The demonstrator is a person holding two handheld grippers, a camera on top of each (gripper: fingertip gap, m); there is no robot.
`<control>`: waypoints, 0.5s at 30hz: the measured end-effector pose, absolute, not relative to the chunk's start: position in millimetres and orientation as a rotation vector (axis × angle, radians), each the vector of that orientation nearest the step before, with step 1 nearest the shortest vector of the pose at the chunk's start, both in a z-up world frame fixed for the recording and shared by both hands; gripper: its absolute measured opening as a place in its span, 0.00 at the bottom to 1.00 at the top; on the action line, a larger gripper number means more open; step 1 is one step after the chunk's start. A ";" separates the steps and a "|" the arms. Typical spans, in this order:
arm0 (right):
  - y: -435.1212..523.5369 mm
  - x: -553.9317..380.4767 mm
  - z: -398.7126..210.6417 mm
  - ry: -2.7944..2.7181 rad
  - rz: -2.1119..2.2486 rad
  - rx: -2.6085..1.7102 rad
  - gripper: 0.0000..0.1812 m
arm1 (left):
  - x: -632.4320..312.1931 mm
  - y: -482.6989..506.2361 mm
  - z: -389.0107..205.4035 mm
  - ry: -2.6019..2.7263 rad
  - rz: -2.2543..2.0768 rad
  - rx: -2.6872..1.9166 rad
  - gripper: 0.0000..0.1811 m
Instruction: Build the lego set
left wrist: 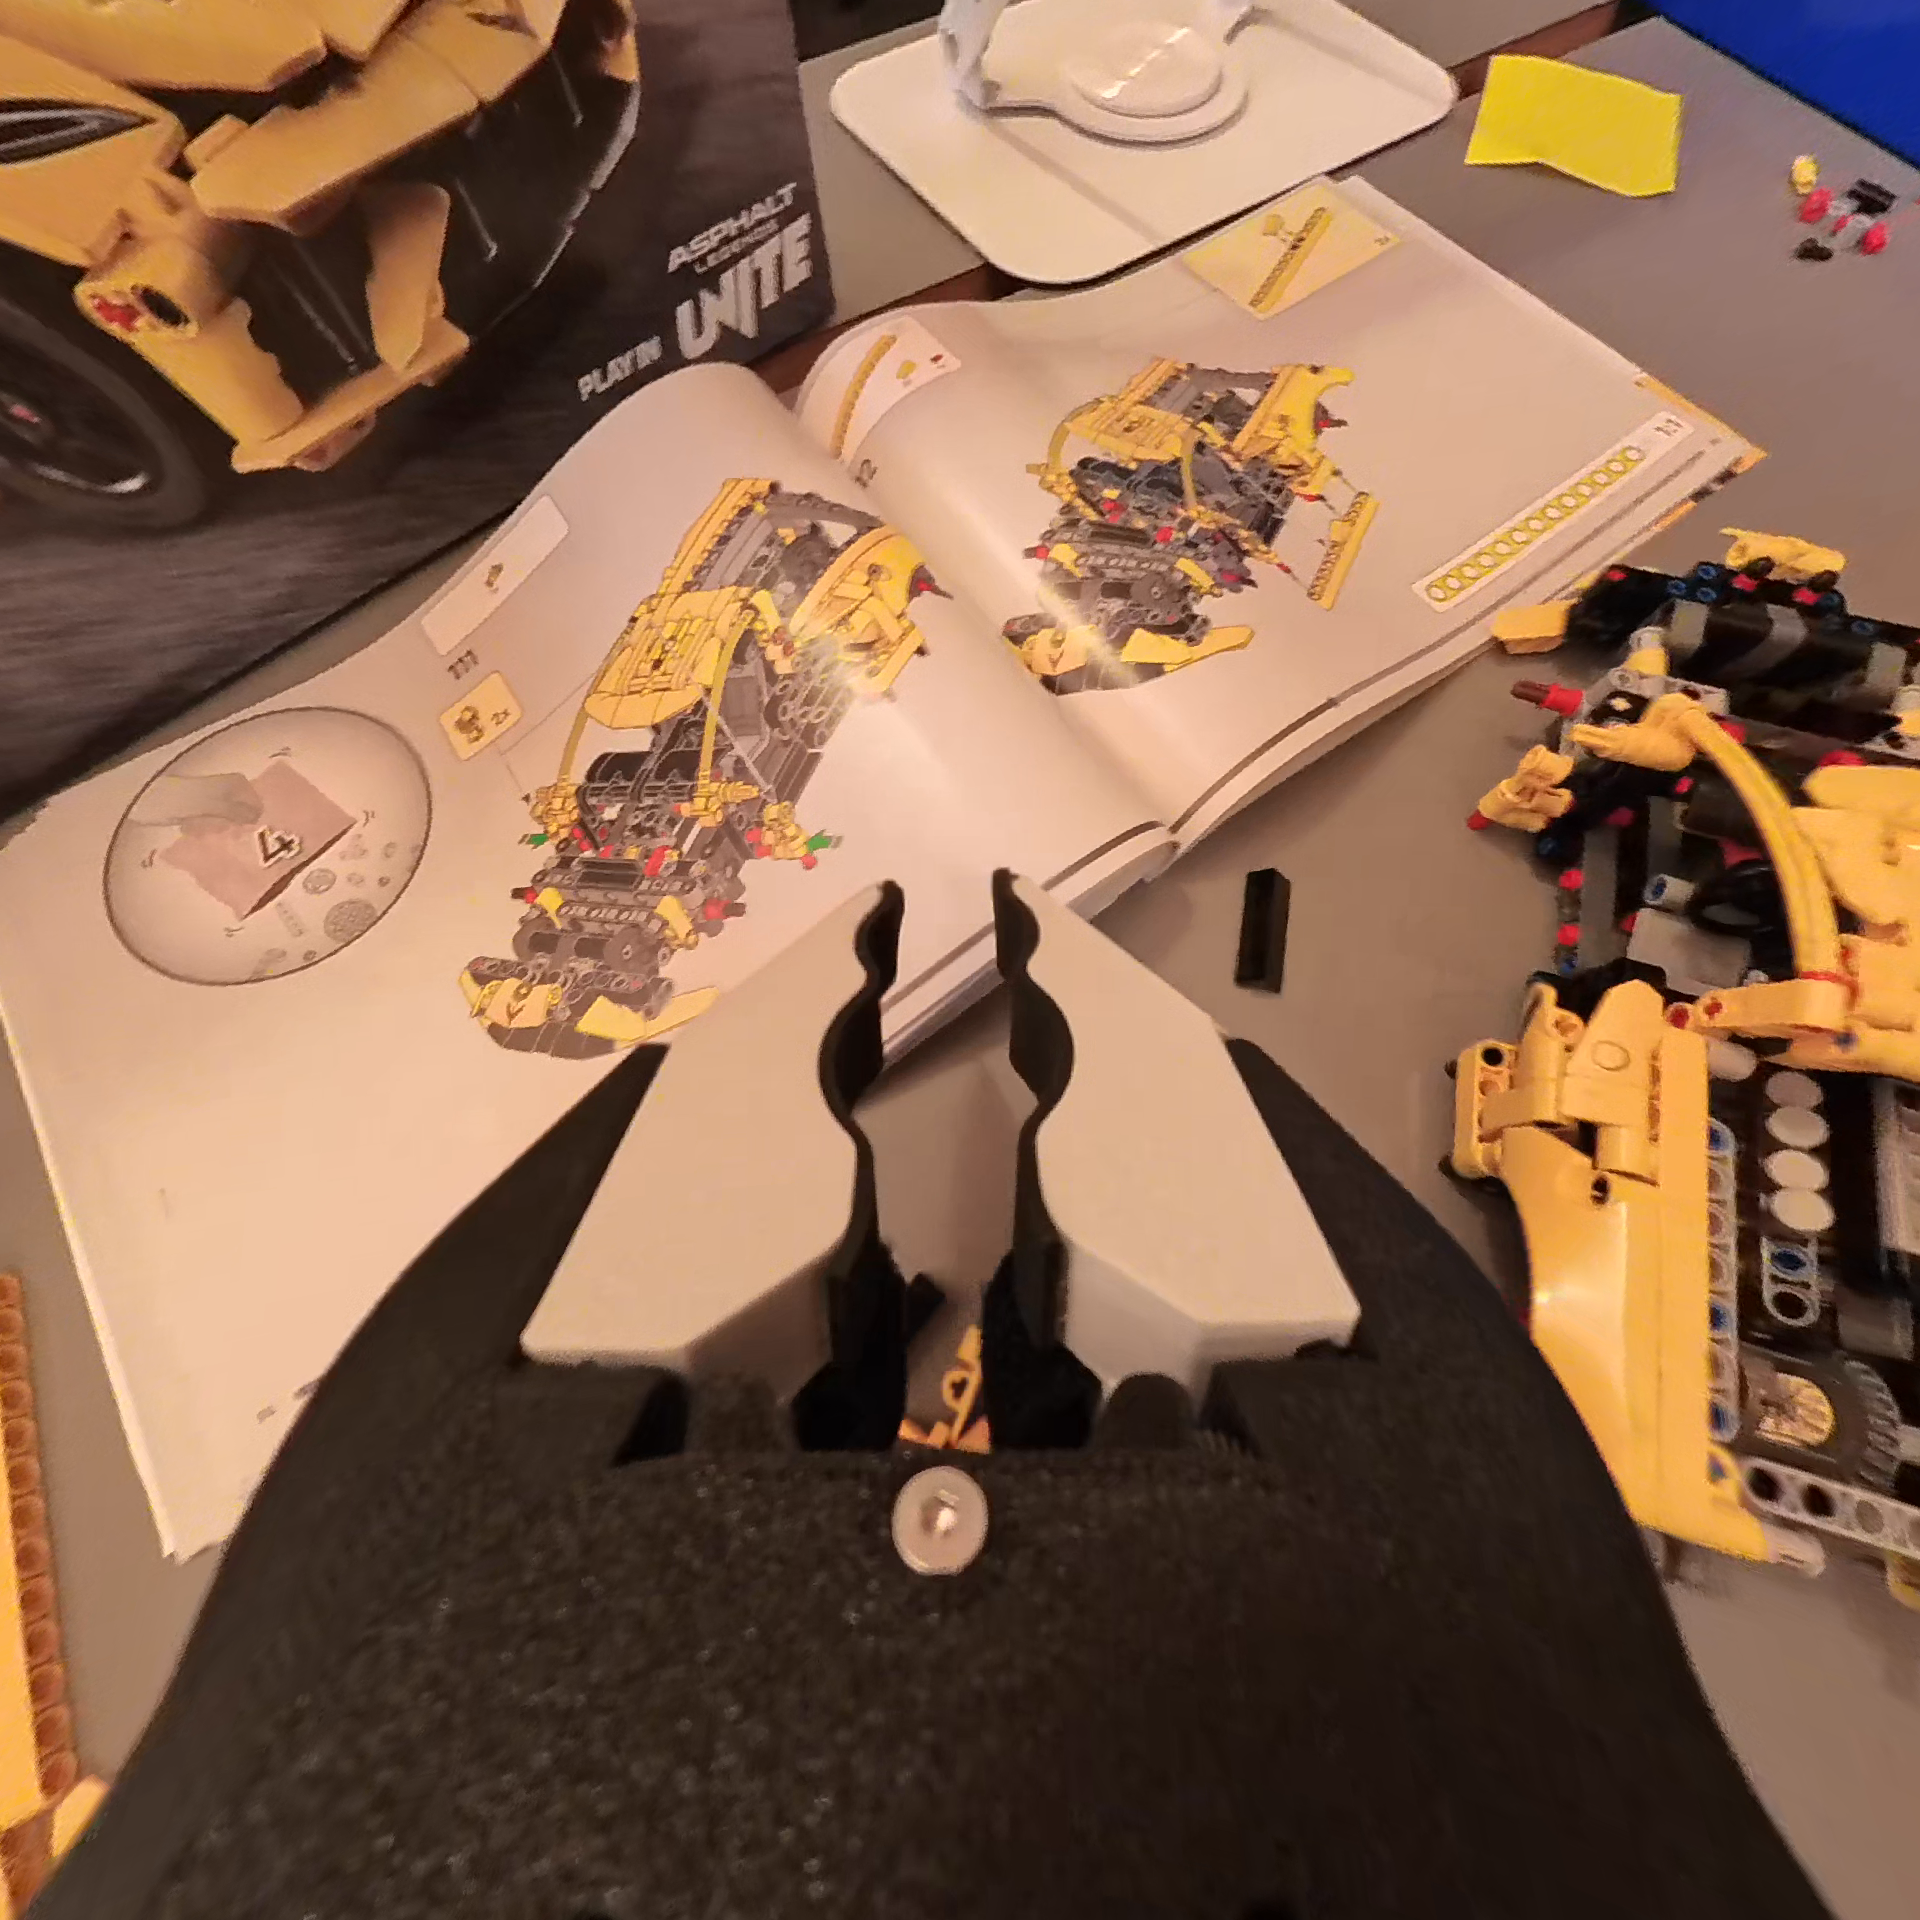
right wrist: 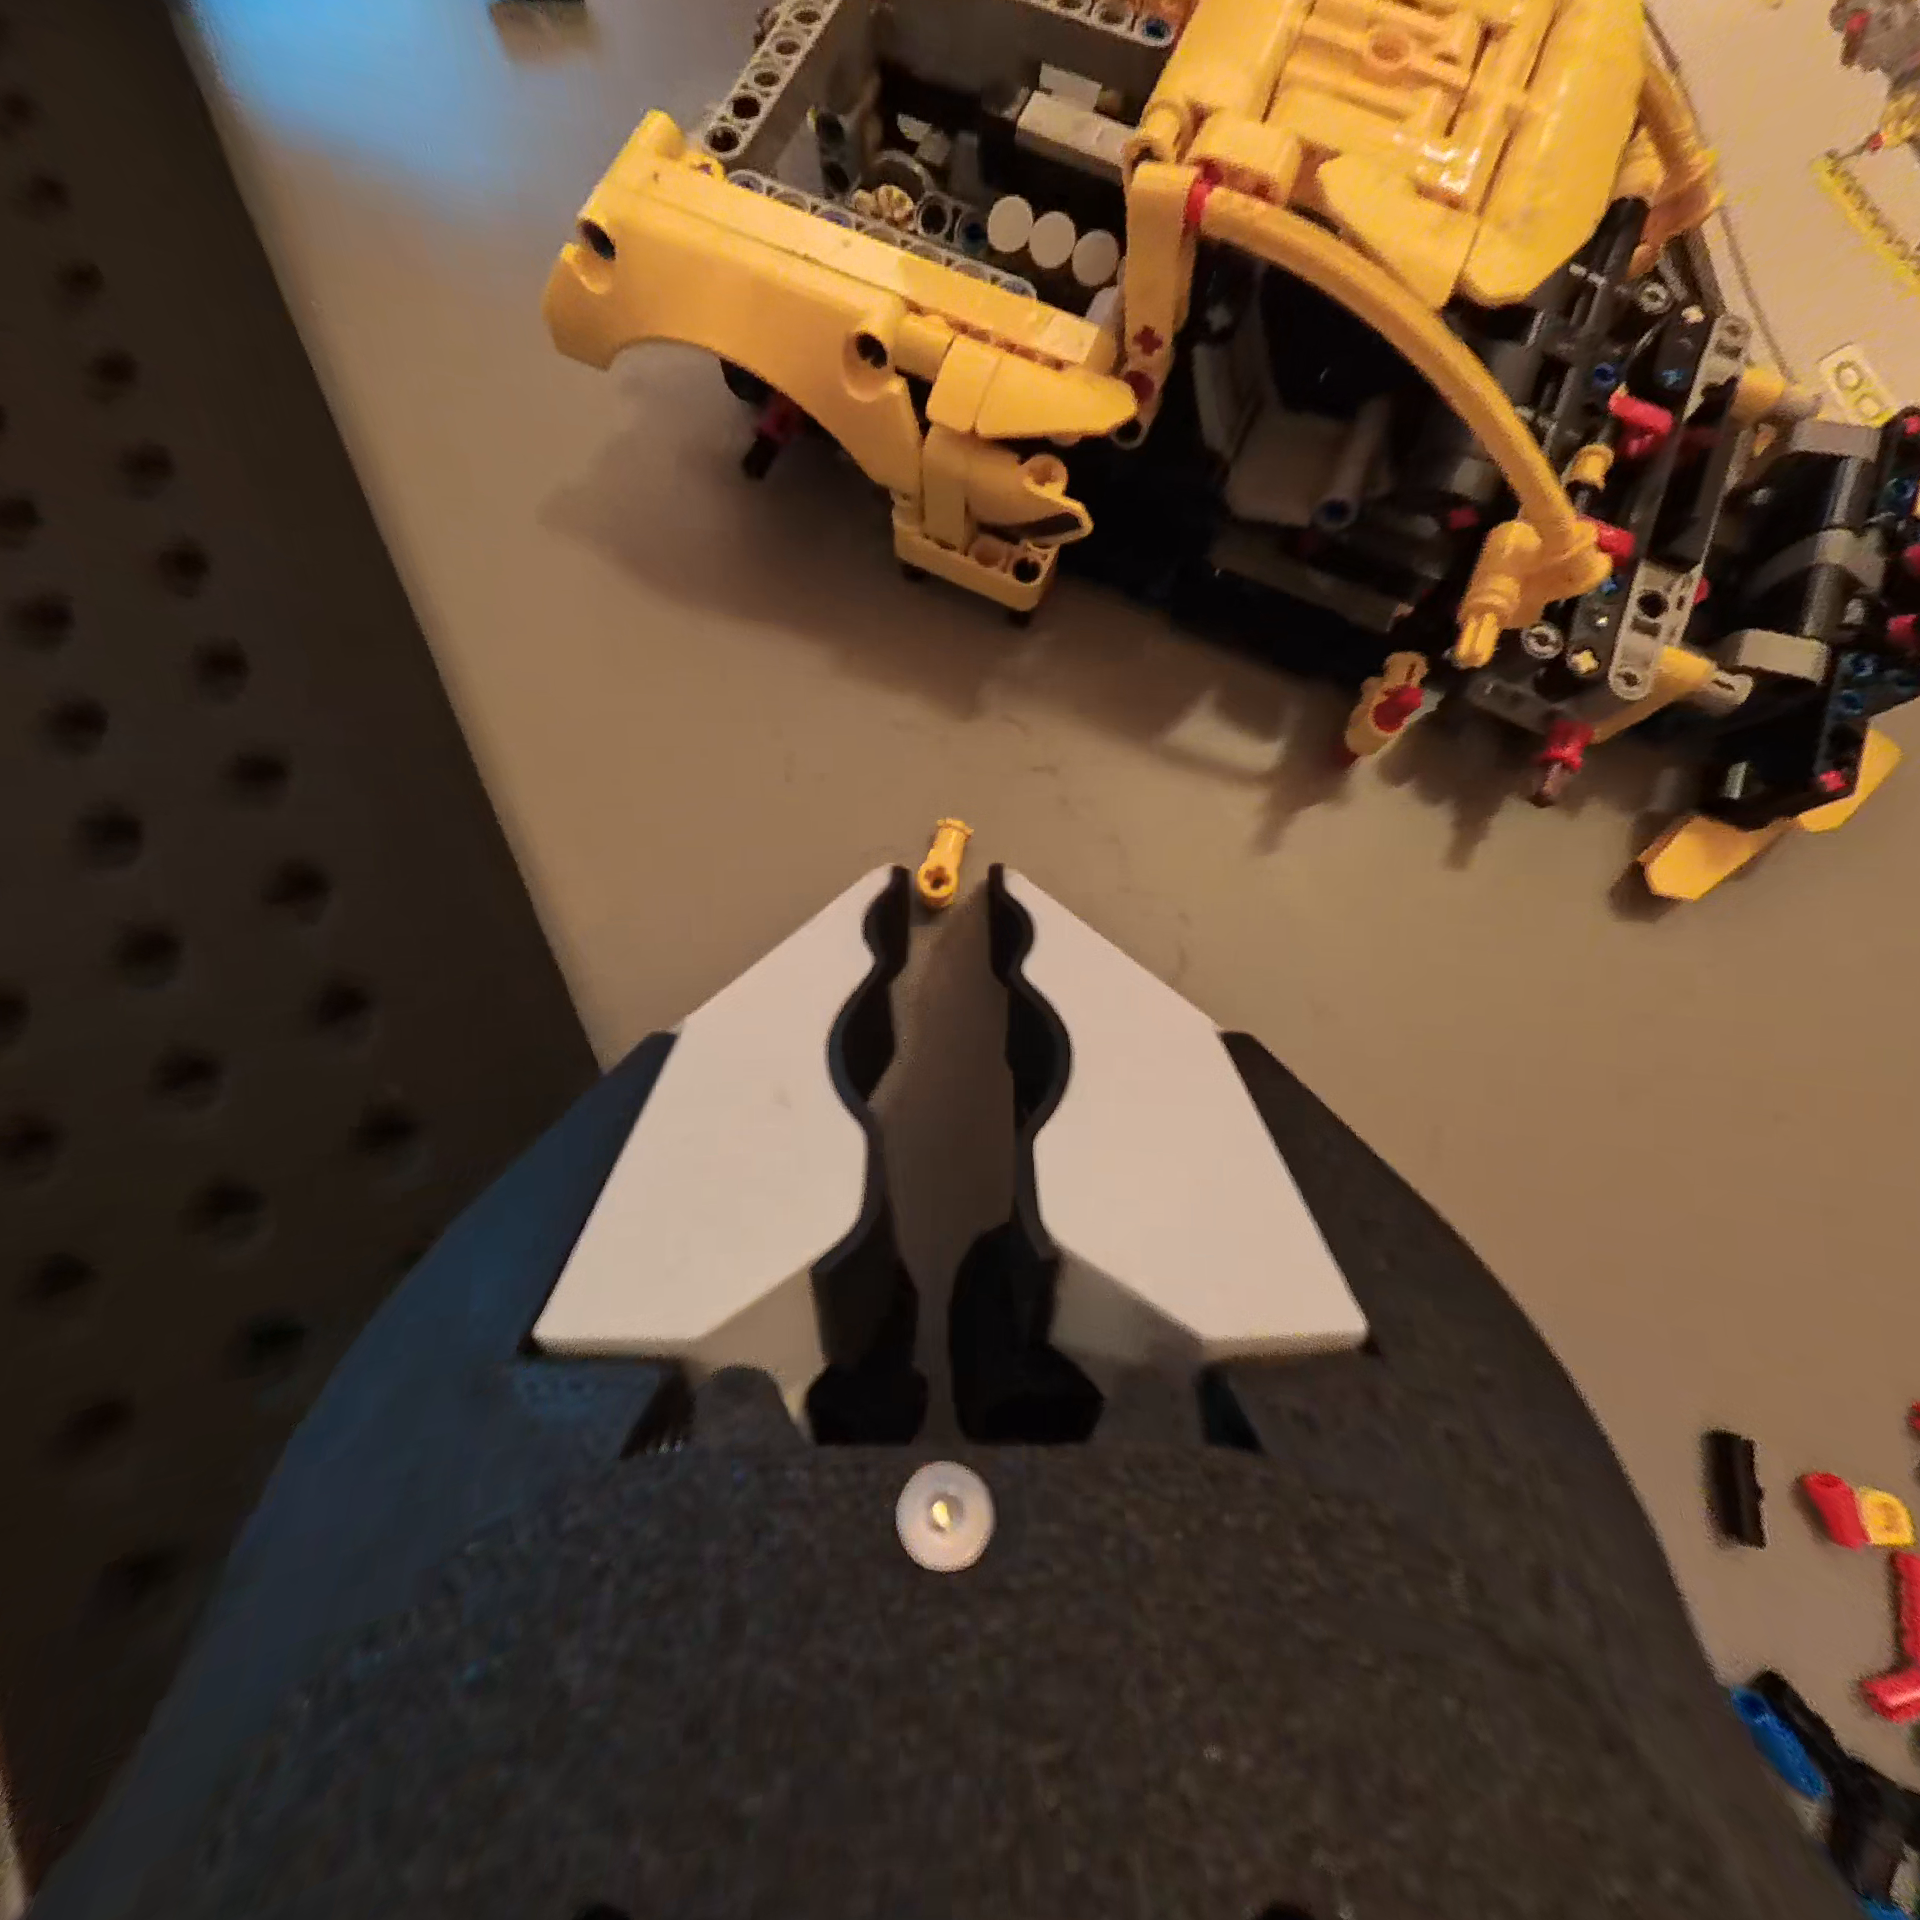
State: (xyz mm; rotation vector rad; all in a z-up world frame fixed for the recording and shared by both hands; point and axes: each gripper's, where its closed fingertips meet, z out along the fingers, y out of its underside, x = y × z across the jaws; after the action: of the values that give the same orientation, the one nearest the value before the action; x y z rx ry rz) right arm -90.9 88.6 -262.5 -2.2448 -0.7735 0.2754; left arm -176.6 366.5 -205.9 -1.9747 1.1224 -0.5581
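Through the left wrist view, I am holding the left gripper (left wrist: 945, 894) over the open paper instruction booklet (left wrist: 1039, 727) lying on the grey counter (left wrist: 1382, 935). Its jaws are parted by a narrow gap and nothing is sitting between them. A short black plastic brick (left wrist: 1264, 928) is lying on the counter at about three o'clock from the tips, just beside them, its long axis running roughly twelve to six. The half-built yellow and black lego car (left wrist: 1714, 1091) is standing farther out at three to four o'clock, and the printed cardboard set box (left wrist: 416, 260) is leaning at eleven o'clock.

Through the right wrist view, I am aiming the right gripper (right wrist: 943, 883) at a small yellow plastic connector pin (right wrist: 943, 864) resting on the counter. The pin is lying right at the mouth of the jaws, dead at twelve o'clock, its near end just inside the tips. Its long axis is pointing almost straight away from me, tilted slightly toward one o'clock. The jaws are released, with a gap showing on either side of the pin. The car is sitting well apart at one o'clock. I judge that the right gripper is the one placed for this pick.
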 end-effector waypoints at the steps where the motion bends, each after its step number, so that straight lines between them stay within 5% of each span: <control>1: 91.1 -88.9 -263.0 -0.767 0.250 -2.238 0.03 | -173.0 362.1 -203.6 1.142 -0.578 -1.956 0.10; 7: 98.5 -88.0 -227.7 -0.622 0.413 -2.172 0.03 | -123.2 235.4 -155.4 1.552 -0.896 -1.494 0.11; 15: 106.7 -100.9 -163.3 -0.547 0.756 -2.038 0.03 | -97.8 120.7 -166.1 1.996 -0.260 -0.724 0.13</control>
State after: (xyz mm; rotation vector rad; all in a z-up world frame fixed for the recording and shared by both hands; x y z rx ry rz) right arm -100.9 106.7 -163.3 -2.0384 -0.5466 0.7559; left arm -97.8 120.7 -166.1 -0.7235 1.9959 -0.2596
